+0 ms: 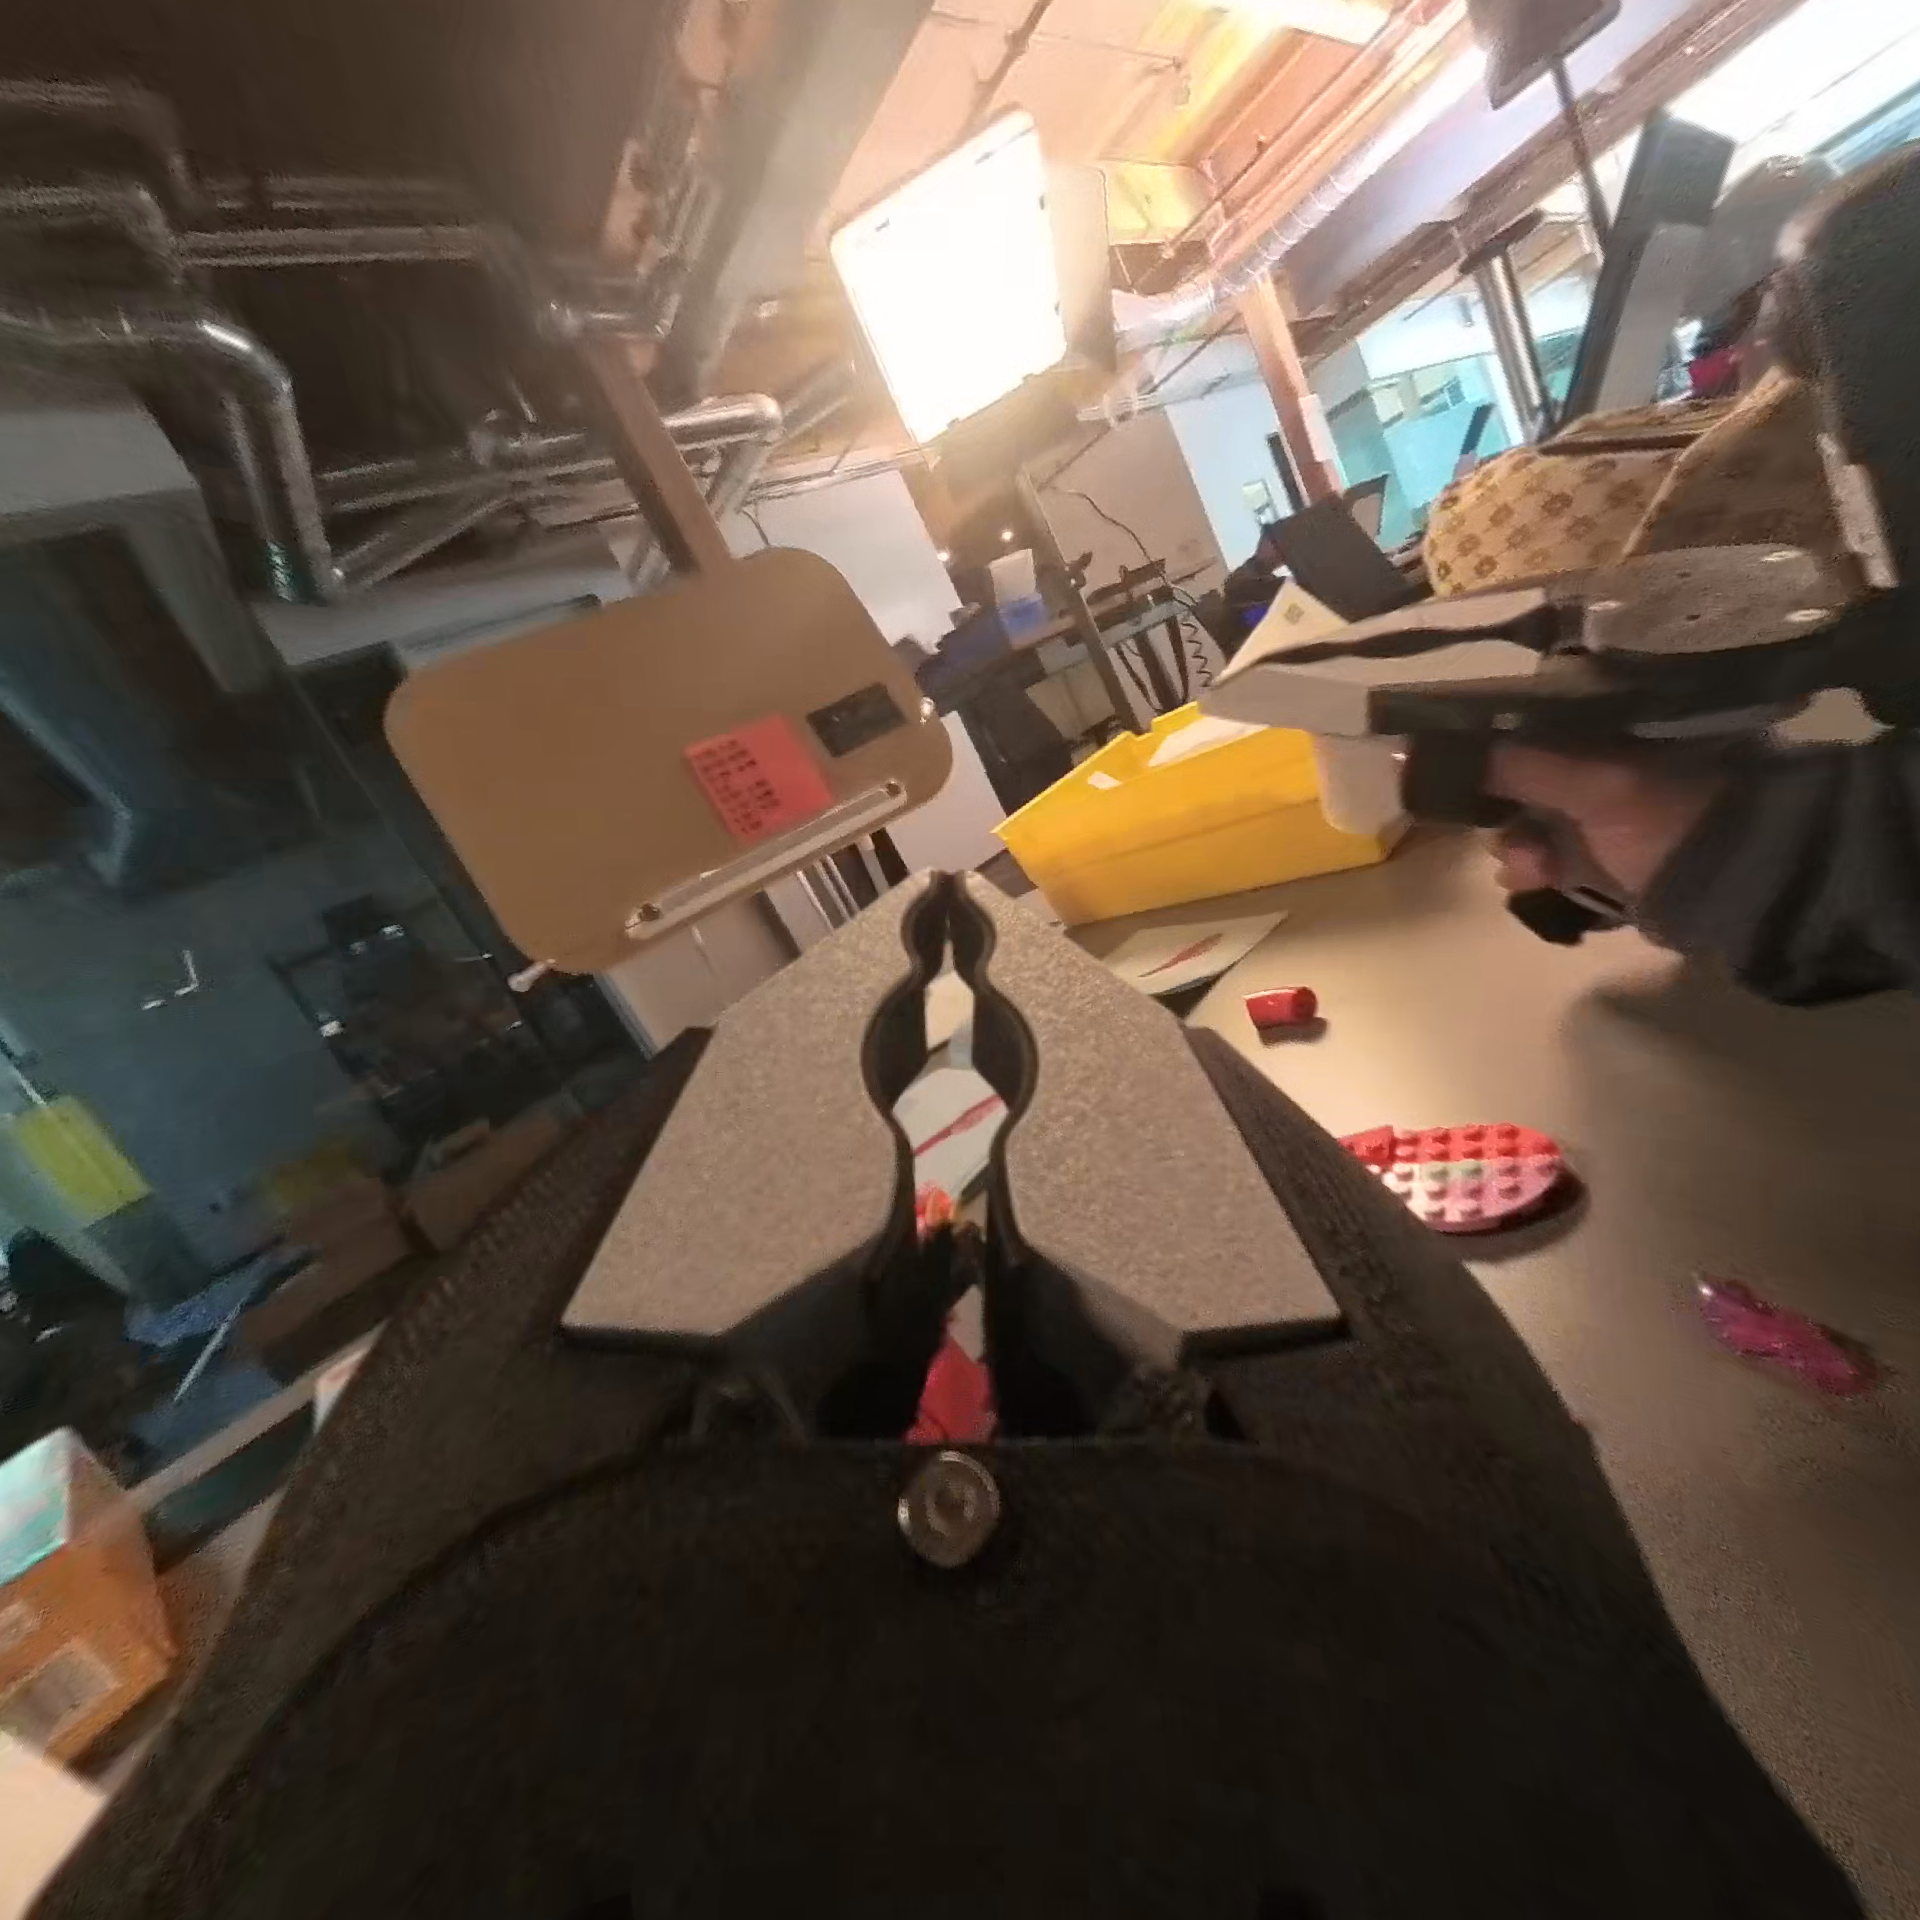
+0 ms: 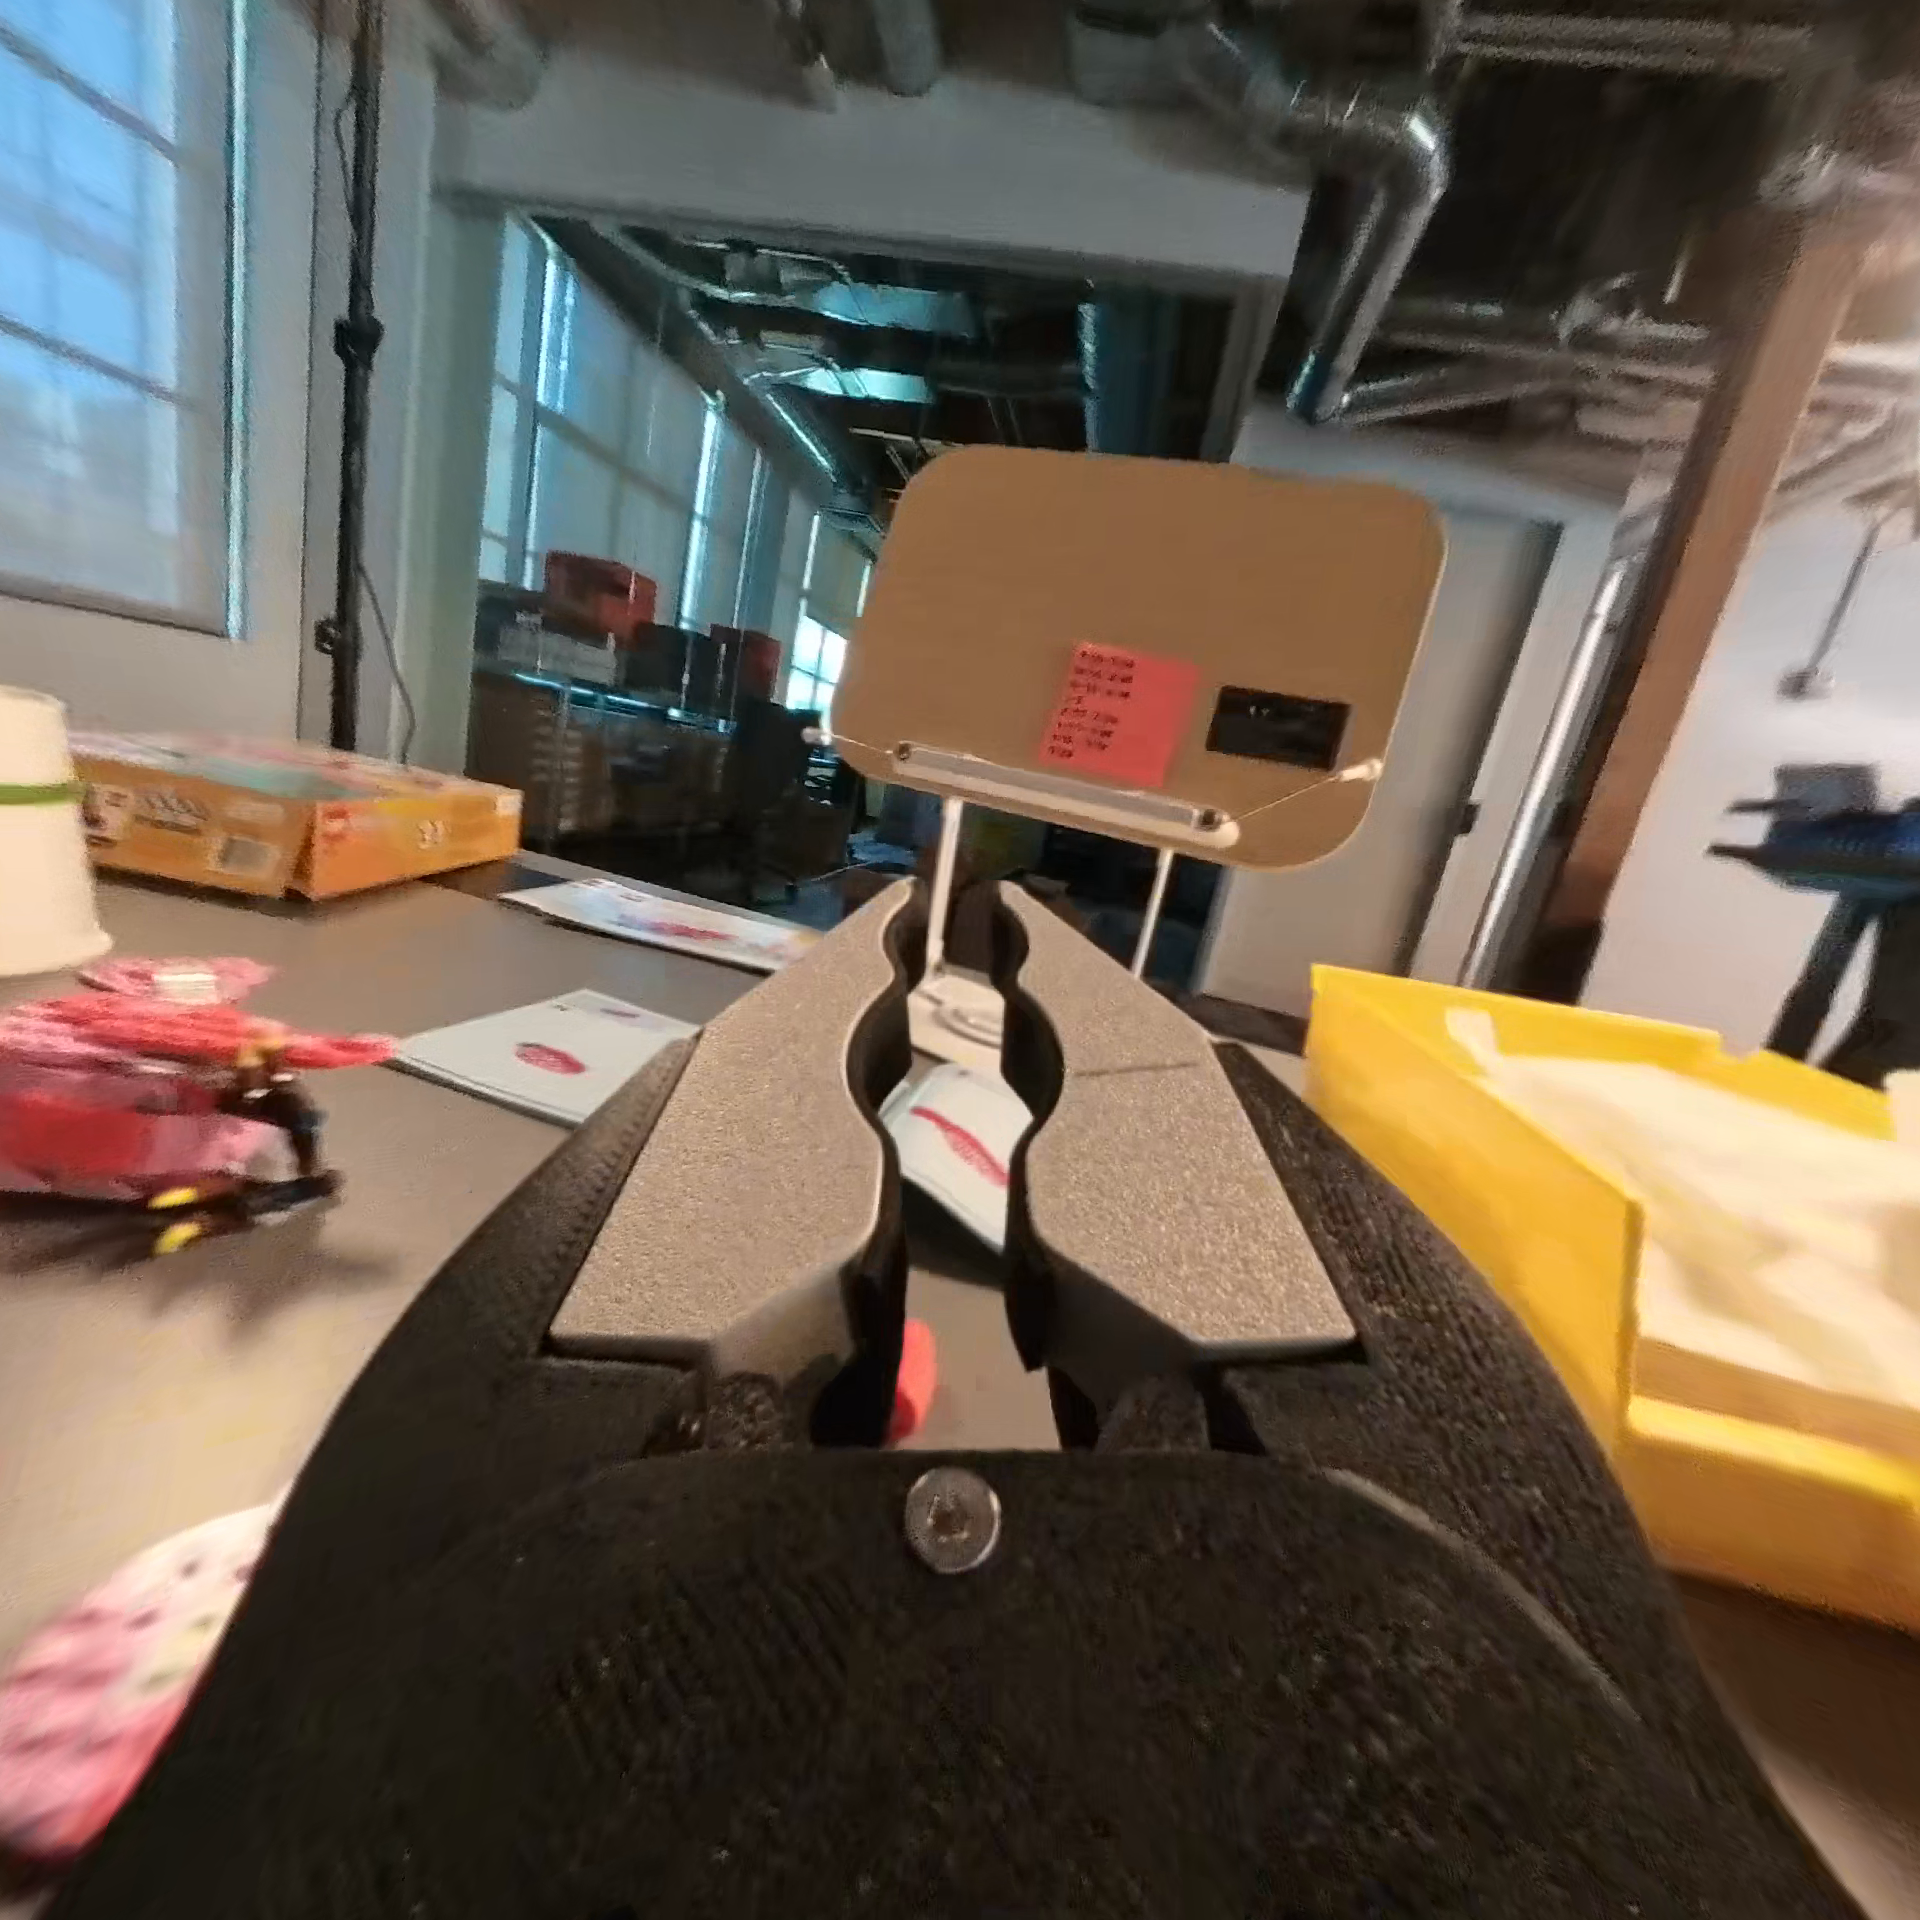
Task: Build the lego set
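My left gripper (image 1: pixel 948 888) is shut, its fingertips touch and nothing is between them. It hovers over the grey table (image 1: pixel 1455 997), pointing at a beige board on a stand (image 1: pixel 665 758). My right gripper (image 2: pixel 958 894) is open by a narrow gap with nothing between its pads. It points at the same board (image 2: pixel 1143 665). It also shows in the left wrist view (image 1: pixel 1247 681), held by a hand above a yellow bin (image 1: pixel 1195 821). A small red piece (image 1: pixel 1283 1006) lies on the table ahead.
A round pink and red studded plate (image 1: pixel 1455 1174) and a pink bag (image 1: pixel 1777 1340) lie at the right. A red brick model (image 2: pixel 156 1101), booklets (image 2: pixel 551 1049), an orange box (image 2: pixel 301 821) and a white cup (image 2: pixel 31 831) are at the left. The yellow bin (image 2: pixel 1558 1195) holds white paper.
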Tool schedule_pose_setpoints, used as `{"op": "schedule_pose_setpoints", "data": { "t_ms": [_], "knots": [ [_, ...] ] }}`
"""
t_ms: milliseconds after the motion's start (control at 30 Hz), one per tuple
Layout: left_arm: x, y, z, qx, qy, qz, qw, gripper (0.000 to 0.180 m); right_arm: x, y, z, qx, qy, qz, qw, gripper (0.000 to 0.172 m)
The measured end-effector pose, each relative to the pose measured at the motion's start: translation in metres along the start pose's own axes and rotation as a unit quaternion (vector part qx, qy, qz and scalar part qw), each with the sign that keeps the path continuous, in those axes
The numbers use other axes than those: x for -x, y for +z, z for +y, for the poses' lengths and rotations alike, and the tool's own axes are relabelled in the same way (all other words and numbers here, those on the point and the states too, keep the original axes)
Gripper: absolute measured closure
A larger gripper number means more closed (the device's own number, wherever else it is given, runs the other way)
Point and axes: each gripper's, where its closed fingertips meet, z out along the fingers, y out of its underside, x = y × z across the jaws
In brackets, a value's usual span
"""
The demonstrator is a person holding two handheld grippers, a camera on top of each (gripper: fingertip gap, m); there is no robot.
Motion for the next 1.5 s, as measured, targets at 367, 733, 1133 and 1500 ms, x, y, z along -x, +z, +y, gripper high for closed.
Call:
{"op": "schedule_pose_setpoints", "data": {
  "t_ms": [367,733,1133,1500],
  "knots": [
    [-0.019,0.036,0.028,0.013,0.044,0.053,0.998,0.18,-0.11,0.031,0.047,0.051,-0.009,0.207,0.977,0.172],
    [-0.018,0.021,0.017,-0.005,0.002,0.101,0.995,0.178,-0.106,0.051,0.049,0.023,0.039,0.162,0.986,0.172],
    [-0.072,-0.031,0.037,0.134,-0.066,0.409,0.9,0.133,-0.083,0.057,0.045,0.019,0.009,0.114,0.993,0.172],
    [-0.104,-0.05,0.094,0.335,-0.124,0.455,0.816,0.116,-0.073,0.062,0.045,0.022,0.005,0.092,0.996,0.172]
  ]
}}
